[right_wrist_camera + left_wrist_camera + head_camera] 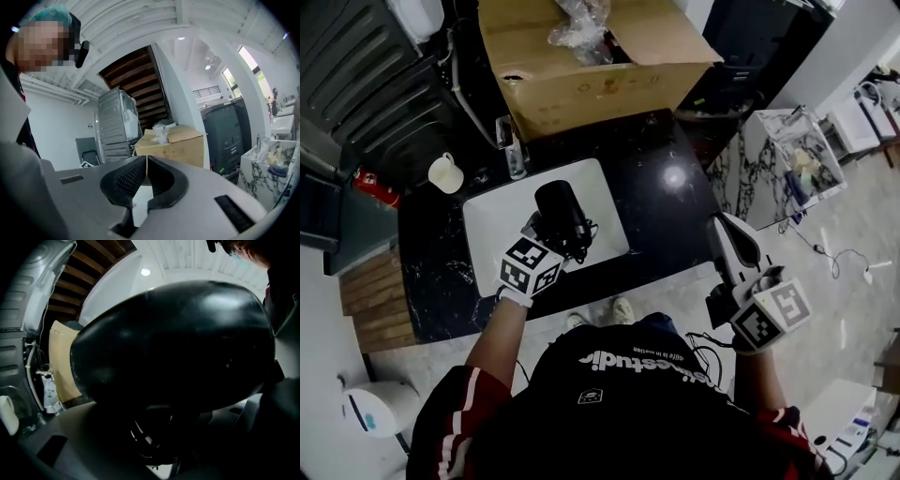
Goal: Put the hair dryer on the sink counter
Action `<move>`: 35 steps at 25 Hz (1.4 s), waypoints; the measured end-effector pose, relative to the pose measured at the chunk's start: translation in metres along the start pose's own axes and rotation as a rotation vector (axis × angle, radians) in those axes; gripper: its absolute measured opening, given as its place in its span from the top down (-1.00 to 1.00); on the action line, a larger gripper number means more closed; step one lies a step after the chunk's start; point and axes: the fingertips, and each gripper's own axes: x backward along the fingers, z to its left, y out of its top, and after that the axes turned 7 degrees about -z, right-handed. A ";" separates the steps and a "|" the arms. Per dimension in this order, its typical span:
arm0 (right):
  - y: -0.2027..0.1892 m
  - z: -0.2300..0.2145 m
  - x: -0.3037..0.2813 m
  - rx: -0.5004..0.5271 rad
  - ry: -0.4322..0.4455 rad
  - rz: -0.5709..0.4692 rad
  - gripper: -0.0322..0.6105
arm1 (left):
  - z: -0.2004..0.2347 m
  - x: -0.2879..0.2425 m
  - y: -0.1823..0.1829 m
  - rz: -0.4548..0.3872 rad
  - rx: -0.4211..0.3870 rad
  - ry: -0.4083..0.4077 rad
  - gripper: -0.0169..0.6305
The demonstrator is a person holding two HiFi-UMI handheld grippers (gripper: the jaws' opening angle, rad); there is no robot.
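A person is holding a black hair dryer (562, 214) over the white sink (492, 234).
The left gripper's (549, 240) wide-set jaws are clamping the hair dryer; the right gripper (725, 226) is hanging beside the dark counter (667, 208), jaws pressed together, empty.

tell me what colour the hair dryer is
Black, with a glossy shell. The hair dryer shows best in the head view, against the white sink.
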 end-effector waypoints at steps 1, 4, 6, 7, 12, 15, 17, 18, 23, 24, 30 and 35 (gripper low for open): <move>0.000 -0.003 0.002 -0.002 -0.004 0.003 0.78 | -0.005 -0.013 -0.001 0.019 -0.013 -0.023 0.13; -0.003 -0.012 0.008 -0.011 -0.020 0.007 0.78 | -0.018 -0.051 -0.008 0.072 -0.034 -0.093 0.13; -0.005 -0.018 0.012 -0.020 -0.032 0.008 0.78 | -0.026 -0.072 -0.015 0.105 -0.042 -0.129 0.13; -0.006 -0.021 0.014 -0.024 -0.036 0.008 0.78 | -0.029 -0.081 -0.018 0.122 -0.047 -0.142 0.13; -0.005 -0.035 0.024 -0.031 -0.055 0.003 0.78 | -0.044 -0.122 -0.030 0.208 -0.061 -0.187 0.13; -0.006 -0.040 0.027 -0.036 -0.061 0.004 0.78 | -0.054 -0.143 -0.034 0.249 -0.063 -0.209 0.13; -0.007 -0.044 0.029 -0.036 -0.065 0.006 0.78 | -0.061 -0.156 -0.037 0.280 -0.074 -0.222 0.13; -0.007 -0.046 0.030 -0.036 -0.067 0.005 0.78 | -0.064 -0.163 -0.038 0.299 -0.084 -0.229 0.13; -0.005 -0.062 0.039 -0.038 -0.095 -0.001 0.78 | -0.082 -0.193 -0.050 0.413 -0.134 -0.269 0.13; -0.005 -0.065 0.041 -0.040 -0.101 -0.003 0.78 | -0.085 -0.199 -0.053 0.436 -0.139 -0.275 0.13; -0.004 -0.084 0.053 -0.056 -0.128 -0.011 0.78 | -0.098 -0.221 -0.069 0.572 -0.161 -0.281 0.13; -0.003 -0.097 0.059 -0.063 -0.133 -0.010 0.78 | -0.107 -0.243 -0.107 0.678 -0.174 -0.303 0.12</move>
